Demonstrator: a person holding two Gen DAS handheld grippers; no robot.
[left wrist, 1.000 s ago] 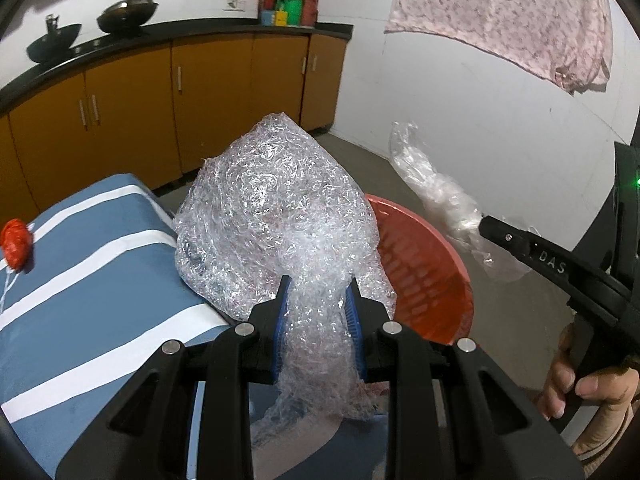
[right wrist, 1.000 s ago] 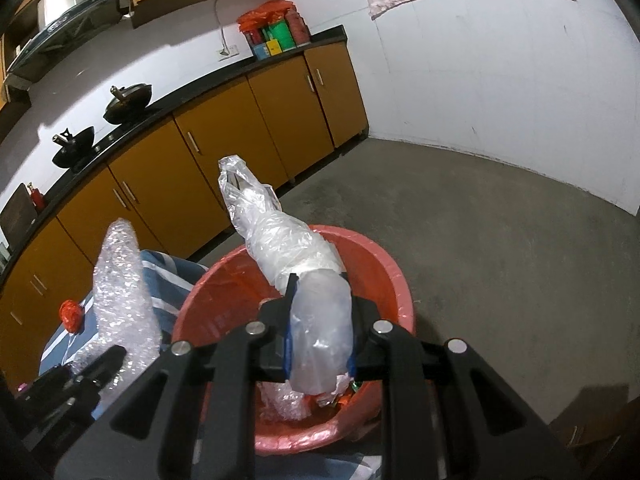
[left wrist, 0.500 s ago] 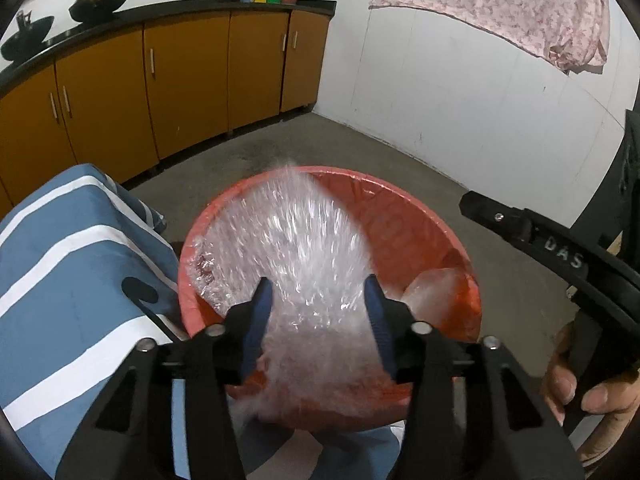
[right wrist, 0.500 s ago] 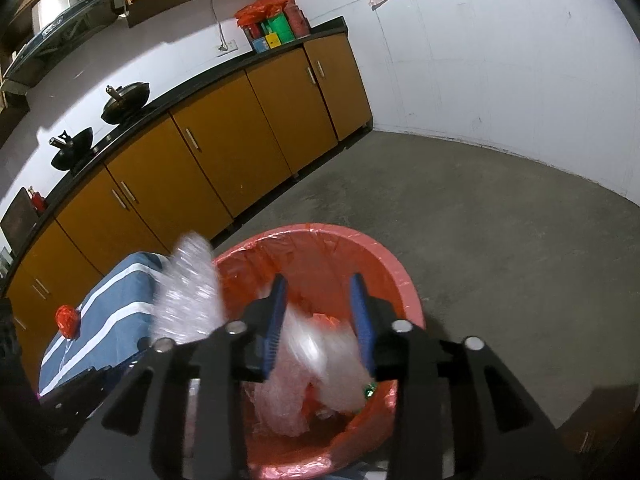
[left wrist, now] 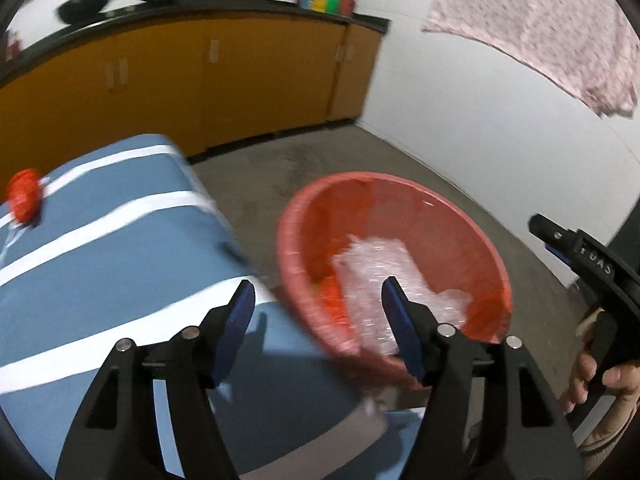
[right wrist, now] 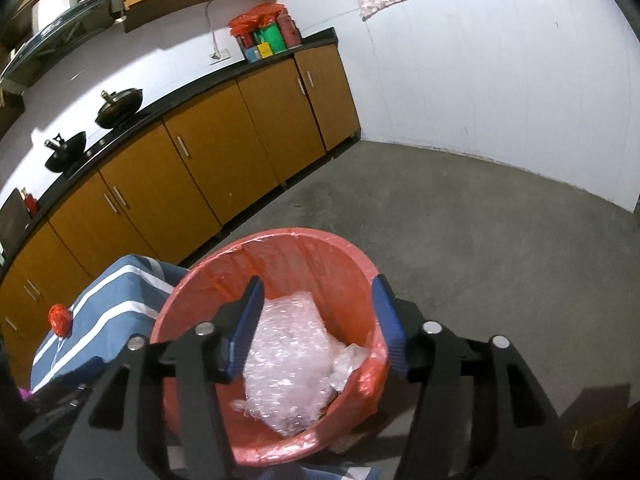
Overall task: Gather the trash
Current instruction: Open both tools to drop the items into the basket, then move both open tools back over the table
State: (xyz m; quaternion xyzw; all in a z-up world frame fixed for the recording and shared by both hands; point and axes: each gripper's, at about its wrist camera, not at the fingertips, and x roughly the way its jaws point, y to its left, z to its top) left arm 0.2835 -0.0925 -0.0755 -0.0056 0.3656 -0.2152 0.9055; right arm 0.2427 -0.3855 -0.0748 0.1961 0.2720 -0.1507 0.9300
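Note:
A red bin (left wrist: 472,236) (right wrist: 340,256) lined with a red bag stands on the floor beside the blue striped surface. Bubble wrap (left wrist: 376,268) (right wrist: 288,356) and a clear plastic bag (right wrist: 352,360) lie inside it. My left gripper (left wrist: 318,300) is open and empty, above the bin's near left rim. My right gripper (right wrist: 318,300) is open and empty, directly above the bin; it also shows at the right edge of the left wrist view (left wrist: 576,248). A small red wad (left wrist: 24,196) (right wrist: 59,318) lies on the blue surface at the far left.
The blue cloth with white stripes (left wrist: 100,248) (right wrist: 104,312) covers the surface left of the bin. Orange cabinets (right wrist: 208,152) with a black counter run along the back wall. Grey floor (right wrist: 480,220) lies beyond the bin. A pink cloth (left wrist: 540,20) hangs on the white wall.
Both grippers opened and let go: the bubble wrap and the clear plastic bag dropped into the red bin. The left gripper has swung left, back over the blue surface's edge.

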